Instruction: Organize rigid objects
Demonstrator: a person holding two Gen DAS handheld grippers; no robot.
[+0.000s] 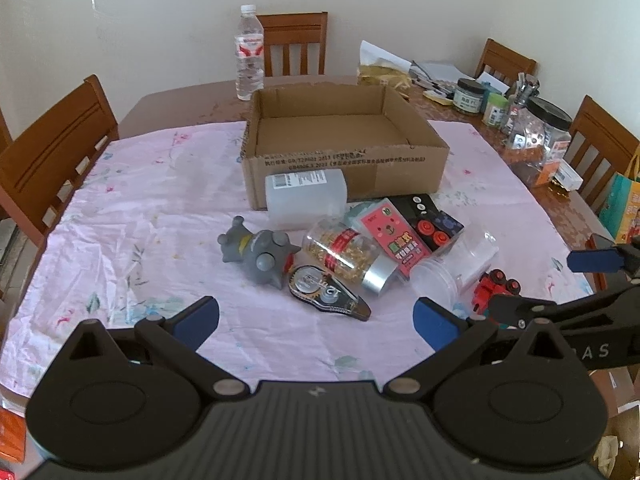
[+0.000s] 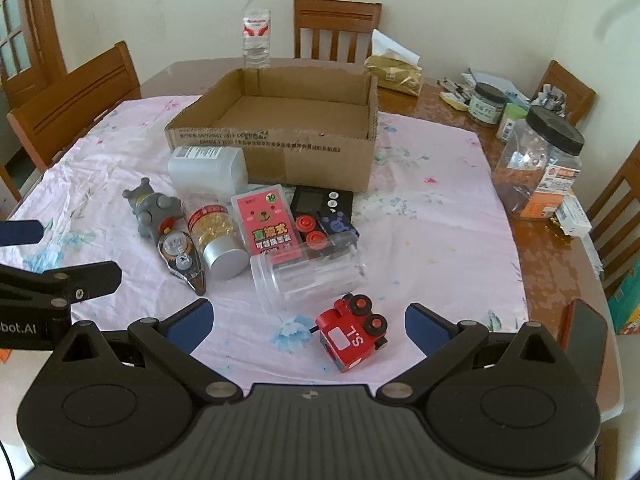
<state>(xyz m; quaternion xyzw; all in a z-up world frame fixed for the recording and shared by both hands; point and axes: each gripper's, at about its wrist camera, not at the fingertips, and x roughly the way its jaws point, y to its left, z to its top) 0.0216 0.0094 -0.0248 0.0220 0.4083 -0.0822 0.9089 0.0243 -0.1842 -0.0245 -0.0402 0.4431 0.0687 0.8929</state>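
Observation:
An open cardboard box point(image 1: 344, 160) point(image 2: 280, 152) stands empty on the pink cloth. In front of it lie a white bottle point(image 1: 306, 196) point(image 2: 208, 168), a grey toy figure point(image 1: 256, 252) point(image 2: 150, 210), a tape dispenser point(image 1: 328, 292) point(image 2: 182, 258), a gold-filled jar point(image 1: 344, 254) point(image 2: 216, 236), a pink pack point(image 1: 394, 234) point(image 2: 270, 226), a black game device point(image 1: 430, 220) point(image 2: 324, 216), a clear jar point(image 1: 456, 268) point(image 2: 308, 276) and a red toy train point(image 1: 494, 286) point(image 2: 352, 334). My left gripper point(image 1: 316, 320) is open above the near cloth. My right gripper point(image 2: 308, 326) is open, the train between its fingers.
A water bottle point(image 1: 249, 52) point(image 2: 256, 28) stands behind the box. Jars and clutter point(image 1: 532, 136) point(image 2: 536, 160) fill the table's right side. Wooden chairs point(image 1: 52, 152) point(image 2: 336, 26) surround the table. A phone point(image 2: 584, 336) lies near the right edge.

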